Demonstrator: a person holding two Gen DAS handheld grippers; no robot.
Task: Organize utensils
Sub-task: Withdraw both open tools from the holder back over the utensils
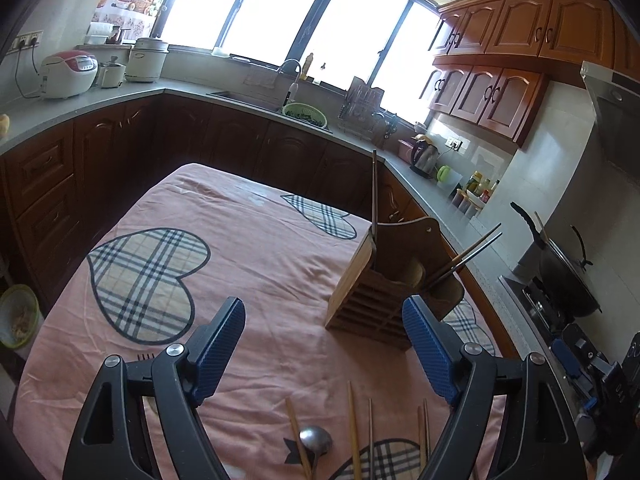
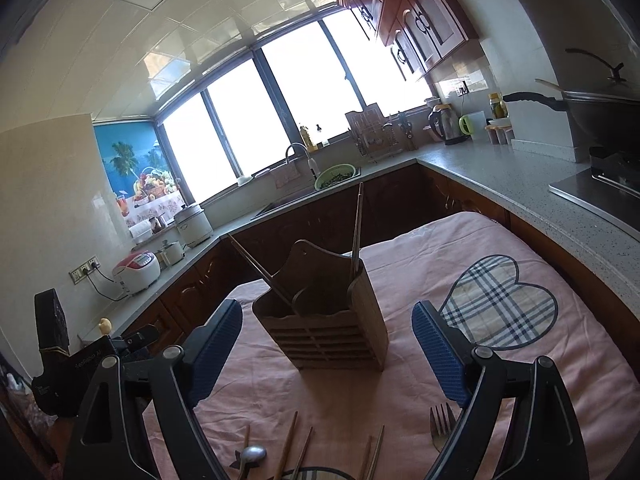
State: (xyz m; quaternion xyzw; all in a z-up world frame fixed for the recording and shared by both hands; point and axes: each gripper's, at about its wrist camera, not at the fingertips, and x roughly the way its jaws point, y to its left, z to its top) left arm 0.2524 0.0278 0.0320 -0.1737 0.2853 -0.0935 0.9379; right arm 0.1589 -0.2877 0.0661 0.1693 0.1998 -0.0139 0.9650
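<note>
Left wrist view first: the left tool (image 1: pixel 323 322) hangs over the table (image 1: pixel 256 264), which is draped in a pink cloth with plaid hearts, and its blue-padded jaws are spread wide with nothing between them. Ahead and to the right, near the table's right edge, stands the slatted wooden utensil holder (image 1: pixel 372 284); a pair of dark chopsticks (image 1: pixel 374 192) rises upright from its far compartment, and a second dark pair (image 1: pixel 466 254) leans out to the right from the other one. Close to the near edge, loose on the cloth, lie a shiny metal spoon (image 1: pixel 316 440) and several pale wooden chopsticks (image 1: pixel 353 432), side by side and pointing away from the camera. At the far right of this view the right tool (image 1: pixel 580 372) shows over the counter's edge. Over to the right wrist view: the right tool (image 2: pixel 327 330) is also spread wide and empty, and the holder (image 2: pixel 324 320) sits straight ahead, framed between its jaws but well clear of the pads, one chopstick pair standing upright and the other leaning left. Along the near edge lie the spoon (image 2: pixel 250 455), more loose chopsticks (image 2: pixel 290 446), and a metal fork (image 2: pixel 440 426) just beside the right-hand pad.
</note>
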